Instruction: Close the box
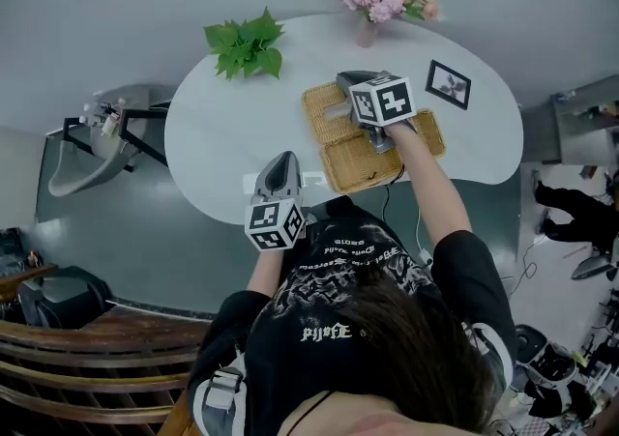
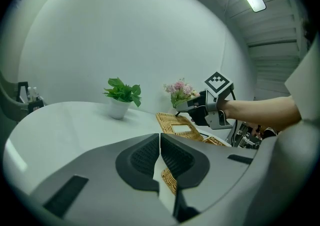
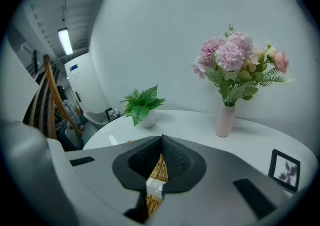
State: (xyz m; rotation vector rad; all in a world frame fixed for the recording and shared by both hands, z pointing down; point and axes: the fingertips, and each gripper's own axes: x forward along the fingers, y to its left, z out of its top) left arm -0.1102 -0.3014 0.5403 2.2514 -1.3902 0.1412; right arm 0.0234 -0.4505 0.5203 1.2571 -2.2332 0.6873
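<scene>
box lid [image 3: 158, 171] | wicker edge pinched inside right gripper [image 3: 161, 139]

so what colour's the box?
Golden-tan woven wicker box; it shows best in the head view.

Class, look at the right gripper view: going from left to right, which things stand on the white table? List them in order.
potted green plant → vase of pink flowers → picture frame
</scene>
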